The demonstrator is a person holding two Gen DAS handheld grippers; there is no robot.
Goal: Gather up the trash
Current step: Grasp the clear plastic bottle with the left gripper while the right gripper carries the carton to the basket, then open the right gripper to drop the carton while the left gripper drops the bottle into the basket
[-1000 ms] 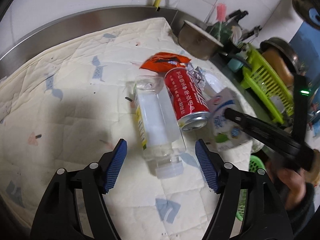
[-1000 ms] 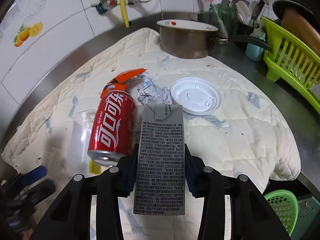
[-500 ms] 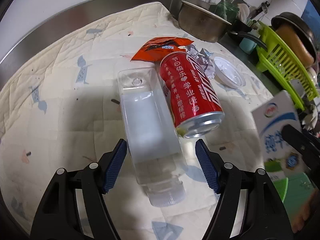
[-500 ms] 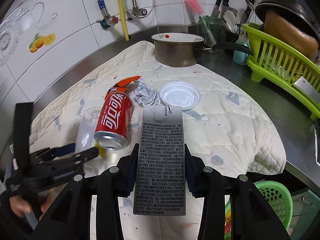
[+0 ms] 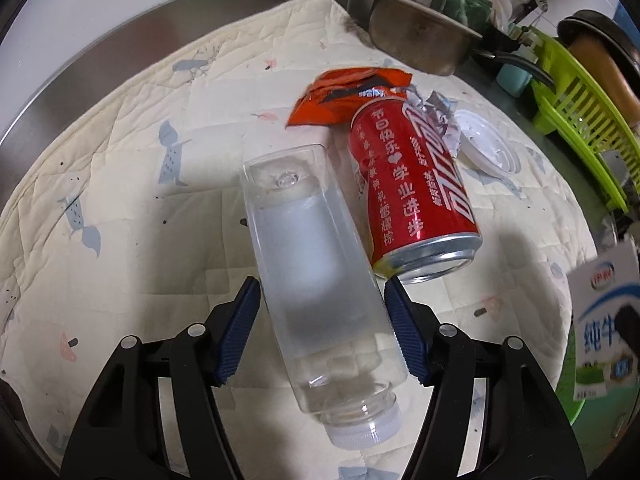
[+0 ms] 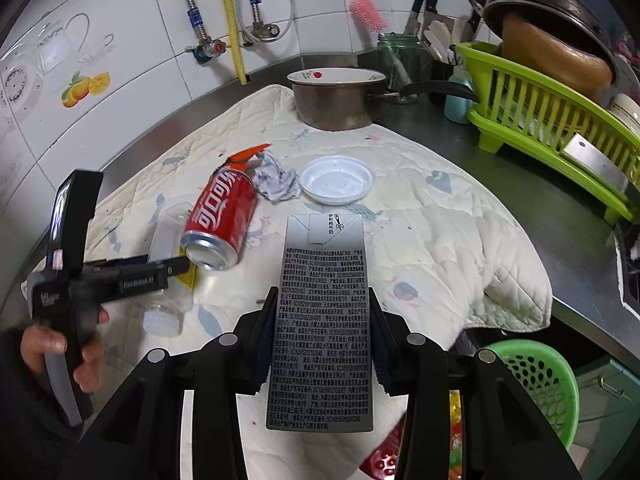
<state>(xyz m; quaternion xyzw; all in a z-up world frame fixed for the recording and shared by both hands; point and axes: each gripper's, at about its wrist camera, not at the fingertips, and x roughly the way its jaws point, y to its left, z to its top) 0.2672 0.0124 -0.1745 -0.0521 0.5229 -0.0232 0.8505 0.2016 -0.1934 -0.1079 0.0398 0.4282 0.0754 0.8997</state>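
Observation:
A clear plastic bottle (image 5: 316, 280) lies on the quilted cloth (image 5: 120, 184), cap toward me. My left gripper (image 5: 324, 324) straddles its lower half. The jaws are closing, and the blue pads (image 5: 240, 328) stand right at the bottle's sides with a sliver of gap on the left. A red cola can (image 5: 412, 200) lies against the bottle. Behind it are an orange wrapper (image 5: 344, 96), crumpled foil (image 5: 436, 116) and a white lid (image 5: 488, 148). My right gripper (image 6: 320, 344) is shut on a grey milk carton (image 6: 324, 300), held above the counter's front edge.
A metal pot (image 6: 336, 100) stands at the back of the cloth, with a green dish rack (image 6: 552, 128) to its right. A green mesh basket (image 6: 536, 392) sits below the counter edge at the right. A hand (image 6: 60, 348) holds the left gripper.
The left gripper has moved forward and down over the bottle, and its jaws have narrowed around it. The right gripper has drawn back and up with the carton, bringing the basket into view.

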